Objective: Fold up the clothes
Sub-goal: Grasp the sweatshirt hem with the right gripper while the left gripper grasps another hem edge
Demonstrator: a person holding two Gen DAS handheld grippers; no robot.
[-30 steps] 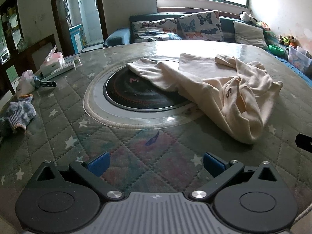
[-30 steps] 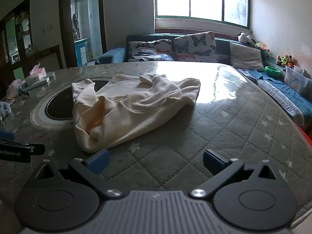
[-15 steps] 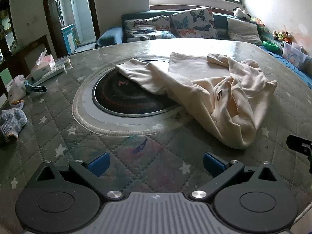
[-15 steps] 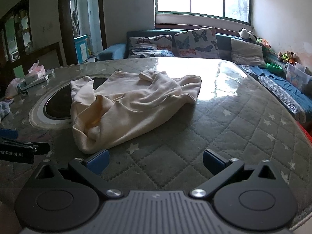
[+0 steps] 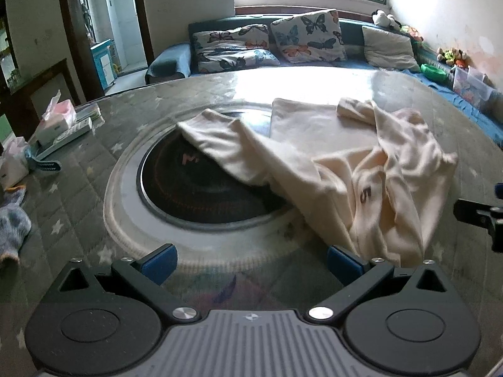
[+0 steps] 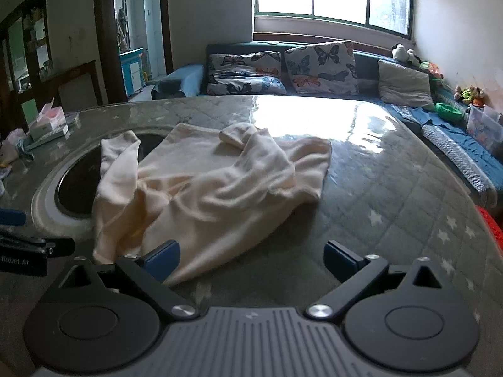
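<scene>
A cream sweatshirt [image 5: 339, 163] lies crumpled on the round quilted table, one sleeve draped over the dark centre disc [image 5: 201, 194]; it also shows in the right wrist view [image 6: 213, 188]. My left gripper [image 5: 251, 259] is open and empty, just short of the garment's near hem. My right gripper [image 6: 251, 257] is open and empty, its left fingertip [image 6: 162, 257] over the garment's near edge. Each gripper's tip shows at the edge of the other's view.
A tissue box [image 5: 55, 122], remote and bags sit at the table's left edge, with a grey sock [image 5: 12, 226] nearer. A sofa with butterfly pillows [image 5: 308, 39] stands behind the table. A red item [image 6: 490, 223] is at the right edge.
Both grippers have moved forward and closer to the sweatshirt, which now looms larger. The garment itself has not moved. Both stay open.
</scene>
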